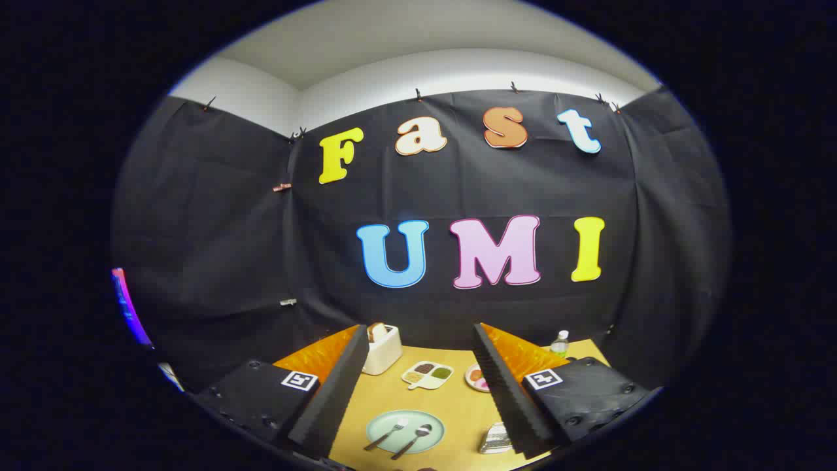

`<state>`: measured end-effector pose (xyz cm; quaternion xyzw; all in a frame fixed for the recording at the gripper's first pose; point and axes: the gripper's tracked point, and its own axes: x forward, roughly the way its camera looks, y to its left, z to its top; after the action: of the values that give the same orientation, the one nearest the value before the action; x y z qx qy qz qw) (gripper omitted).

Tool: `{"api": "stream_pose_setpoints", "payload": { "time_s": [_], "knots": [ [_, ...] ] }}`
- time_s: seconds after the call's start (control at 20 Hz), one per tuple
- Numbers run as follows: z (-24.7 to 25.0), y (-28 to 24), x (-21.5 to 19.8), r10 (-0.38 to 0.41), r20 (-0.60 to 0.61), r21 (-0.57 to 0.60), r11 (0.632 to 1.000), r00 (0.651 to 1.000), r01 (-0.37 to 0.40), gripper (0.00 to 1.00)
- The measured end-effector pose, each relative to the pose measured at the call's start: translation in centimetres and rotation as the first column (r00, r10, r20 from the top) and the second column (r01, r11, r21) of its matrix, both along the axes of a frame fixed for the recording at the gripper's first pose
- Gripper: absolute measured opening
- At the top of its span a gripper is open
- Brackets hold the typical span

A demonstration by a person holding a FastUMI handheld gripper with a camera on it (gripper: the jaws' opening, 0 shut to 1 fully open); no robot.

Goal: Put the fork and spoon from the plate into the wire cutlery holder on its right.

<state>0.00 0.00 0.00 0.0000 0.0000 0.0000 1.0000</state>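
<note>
Wire cutlery holder (495,438) half hidden behind spread hand-held gripper (418,399)

white toaster (381,349), divided snack tray (427,375), small dish (477,377), bottle (560,344), wooden table (458,409)

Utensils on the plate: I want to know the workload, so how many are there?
2. The fork lies on the plate's left half, the spoon beside it on the right; both between the open gripper's fingers.
</note>
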Motion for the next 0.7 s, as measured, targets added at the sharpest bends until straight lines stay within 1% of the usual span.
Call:
{"api": "stream_pose_setpoints", "payload": {
  "time_s": [0.1, 0.2, 0.25, 0.3, 0.35, 0.45, 0.55, 0.65, 0.7],
  "knots": [
    [-0.2, -0.4, -0.7, -0.046, -0.001, -0.018, 0.999, 0.999, 0.046, 0.99],
    [0.0, 0.6, -1.0, -0.037, 0.034, 0.0, 0.999, 0.999, 0.037, 0.99],
    [0.2, 0.1, -1.5, -0.063, 0.074, 0.018, 0.998, 0.995, 0.061, 1.0],
    [0.1, 0.1, -1.8, -0.062, 0.086, 0.037, 0.998, 0.994, 0.059, 0.98],
    [-0.1, 0.0, -2.0, -0.064, 0.085, 0.048, 0.997, 0.994, 0.06, 0.98],
    [-1.7, -1.6, -2.0, -0.119, 0.041, 0.032, 0.993, 0.992, 0.118, 0.99],
    [-3.9, -1.5, -1.2, -0.111, -0.017, 0.04, 0.993, 0.994, 0.112, 0.97],
    [-5.9, -2.3, -0.8, -0.137, -0.07, 0.034, 0.99, 0.988, 0.139, 0.95],
    [-6.5, -2.6, -0.6, -0.151, -0.078, 0.03, 0.988, 0.986, 0.153, 0.95]
  ]
}}
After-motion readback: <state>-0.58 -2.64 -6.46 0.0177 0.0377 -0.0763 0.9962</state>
